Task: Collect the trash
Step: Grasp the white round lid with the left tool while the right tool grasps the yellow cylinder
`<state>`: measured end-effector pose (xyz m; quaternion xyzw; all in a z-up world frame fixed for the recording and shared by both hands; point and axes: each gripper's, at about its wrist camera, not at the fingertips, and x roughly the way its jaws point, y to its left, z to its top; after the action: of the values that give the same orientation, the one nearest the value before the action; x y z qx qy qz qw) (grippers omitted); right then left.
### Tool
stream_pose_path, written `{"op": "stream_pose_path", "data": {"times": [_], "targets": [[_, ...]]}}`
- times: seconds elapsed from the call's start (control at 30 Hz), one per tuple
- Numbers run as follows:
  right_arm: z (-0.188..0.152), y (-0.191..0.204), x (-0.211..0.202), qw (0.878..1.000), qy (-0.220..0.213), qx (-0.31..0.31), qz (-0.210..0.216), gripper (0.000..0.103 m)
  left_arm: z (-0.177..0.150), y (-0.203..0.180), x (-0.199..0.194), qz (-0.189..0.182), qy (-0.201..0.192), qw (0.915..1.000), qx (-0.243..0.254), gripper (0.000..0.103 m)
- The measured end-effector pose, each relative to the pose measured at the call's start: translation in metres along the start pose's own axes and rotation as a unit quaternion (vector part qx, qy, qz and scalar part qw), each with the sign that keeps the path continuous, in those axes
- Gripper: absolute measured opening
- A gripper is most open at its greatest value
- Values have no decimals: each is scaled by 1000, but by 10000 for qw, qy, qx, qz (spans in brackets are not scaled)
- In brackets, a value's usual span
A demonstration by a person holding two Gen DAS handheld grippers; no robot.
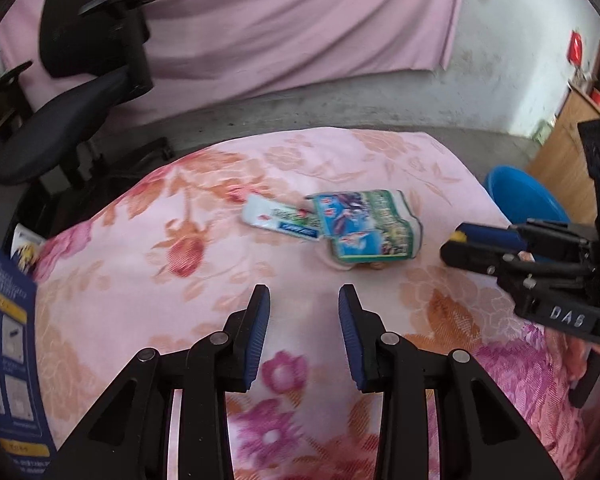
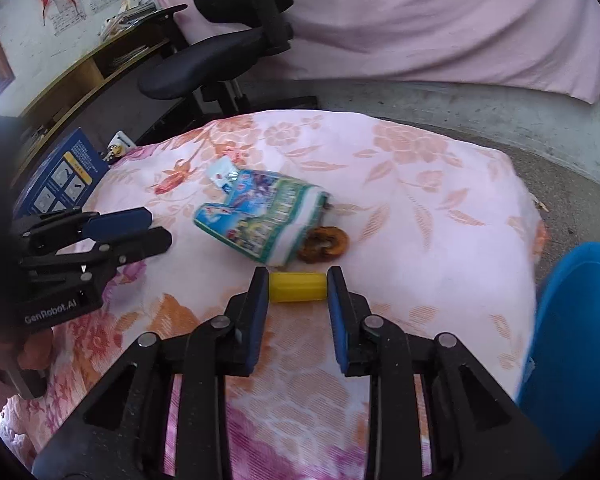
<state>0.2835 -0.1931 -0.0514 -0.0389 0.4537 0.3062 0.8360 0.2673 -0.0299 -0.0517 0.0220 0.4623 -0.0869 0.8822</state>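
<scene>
The right tongs (image 2: 298,286) hold a small yellow block (image 2: 298,287) tight between their two blue pads, just above the worktop (image 2: 440,216) with its flowery pink cloth. The left tongs (image 1: 304,300) are open a middle way and hold nothing. They hang over the cloth, near the big wrapper.

The big wrapper (image 2: 260,220) is green and blue and lies crumpled in the middle of the worktop. A brown ring (image 2: 325,244), maybe a snack, sits just beside the wrapper, partly tucked under its edge. A small white packet (image 1: 278,222) touches the wrapper on its other side.

A blue bin (image 2: 572,344) stands to the right of the wrapper, past the worktop edge. I cannot see inside it.

So the job looks only partly done. The yellow block is picked up but not dropped in yet. The wrapper, the ring and the packet are still waiting.
</scene>
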Motion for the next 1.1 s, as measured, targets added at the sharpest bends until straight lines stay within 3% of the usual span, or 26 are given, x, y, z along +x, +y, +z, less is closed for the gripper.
{"op": "stream_pose_path", "data": {"times": [0.2,0.6,0.97,1.1], "targets": [[-4,-25,-12,9993,-134,334,-137,57,15,-9,18,-227,74,9997,83,31],[-8,-30,-15,9992,-176,332,-148,57,20,-24,32,119,143,9993,327,28],[-20,-23,-23,9996,-241,134,5,57,-10,-26,-5,65,-116,9999,24,26],[-28,-11,-35,9989,-456,-88,10,57,-29,-31,-36,8,-476,9988,-74,25]]}}
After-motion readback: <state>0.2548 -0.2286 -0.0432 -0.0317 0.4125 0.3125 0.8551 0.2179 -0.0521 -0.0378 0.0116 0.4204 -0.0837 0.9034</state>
